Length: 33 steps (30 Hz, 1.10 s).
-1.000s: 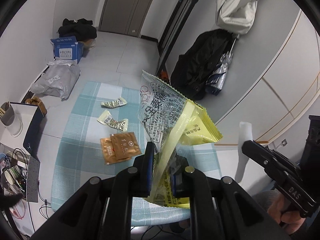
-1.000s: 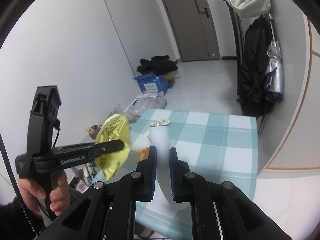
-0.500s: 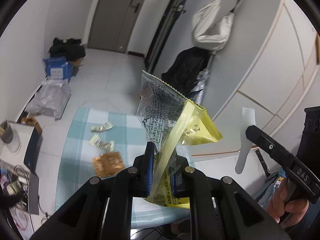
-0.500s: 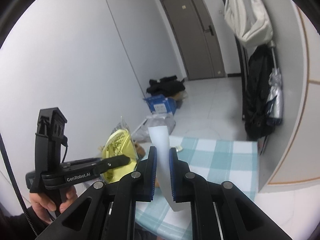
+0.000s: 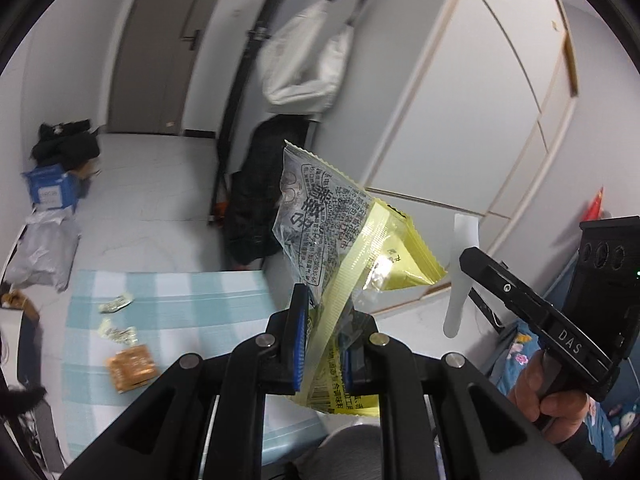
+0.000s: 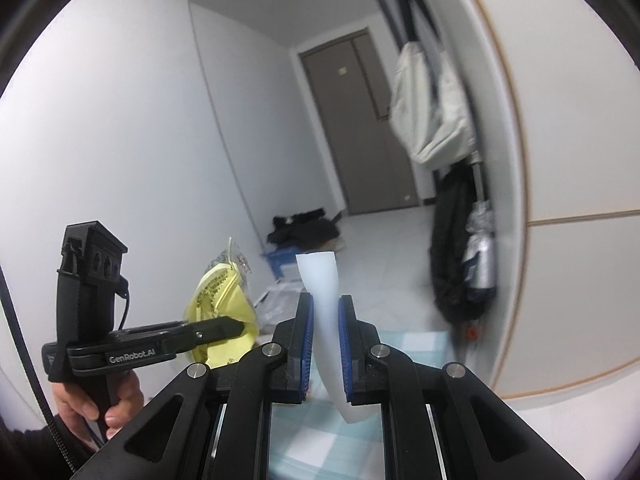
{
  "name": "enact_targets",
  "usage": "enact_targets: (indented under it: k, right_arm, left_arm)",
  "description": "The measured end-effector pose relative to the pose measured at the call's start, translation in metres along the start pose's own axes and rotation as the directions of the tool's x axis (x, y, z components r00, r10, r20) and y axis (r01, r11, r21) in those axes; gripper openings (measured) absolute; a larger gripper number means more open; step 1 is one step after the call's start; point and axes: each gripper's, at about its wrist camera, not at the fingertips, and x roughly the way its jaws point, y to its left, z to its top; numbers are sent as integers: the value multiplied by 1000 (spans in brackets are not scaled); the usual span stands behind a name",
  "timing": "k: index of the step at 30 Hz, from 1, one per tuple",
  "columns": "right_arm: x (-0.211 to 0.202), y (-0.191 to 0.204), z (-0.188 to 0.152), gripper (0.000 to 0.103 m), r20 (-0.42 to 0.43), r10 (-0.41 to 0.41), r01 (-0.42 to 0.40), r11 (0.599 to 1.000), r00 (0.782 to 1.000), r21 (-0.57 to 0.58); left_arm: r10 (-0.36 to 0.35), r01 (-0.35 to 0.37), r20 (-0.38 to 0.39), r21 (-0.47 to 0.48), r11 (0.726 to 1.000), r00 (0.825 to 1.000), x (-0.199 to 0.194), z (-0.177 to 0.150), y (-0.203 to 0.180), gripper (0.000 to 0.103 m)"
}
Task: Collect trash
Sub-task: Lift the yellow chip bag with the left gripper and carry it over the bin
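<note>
My left gripper [image 5: 325, 344] is shut on a yellow and clear snack wrapper [image 5: 344, 240] and holds it high above the table. It also shows in the right wrist view [image 6: 220, 312] at the left. My right gripper [image 6: 325, 344] is shut on a white paper strip [image 6: 326, 312], also seen in the left wrist view [image 5: 460, 272] at the right. A brown packet [image 5: 131, 367] and two small crumpled wrappers [image 5: 116, 332] [image 5: 115, 305] lie on the blue checked tablecloth [image 5: 200, 320] below left.
A black coat [image 5: 260, 192] and a white bag [image 5: 304, 60] hang by the wall. A blue box [image 5: 50, 190], dark clothes [image 5: 64, 144] and a grey plastic bag [image 5: 44, 252] lie on the floor beyond the table. White cabinets [image 5: 480, 120] stand at the right.
Both grippers have risen and tilted upward with their loads. The table now sits lower and smaller in both views. The grips have not changed.
</note>
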Motion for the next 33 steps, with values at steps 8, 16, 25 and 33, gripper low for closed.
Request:
enact_targets:
  k: [8,16,25,33]
  right_arm:
    - [-60,-55,-12,11,60,-117,113,992,991,63]
    - [-114,-140,-72,12,-8,-295,289,931,956,223]
    - [-139,-222,-173,12,-169,-382,416,797,909,438]
    - [-137,-266,-264,12,-317,-360,480,652,877,587]
  left_arm:
    - [-109,116,-80,87,989,991,34,-2,-66,10]
    - [-192,258,-314,183,949,930,105,-34,-134,10]
    - [-173,353,-618,182,918,767,196,-97,-169,10]
    - [-43,353,-834,185,917,550,261,-171,-177,10]
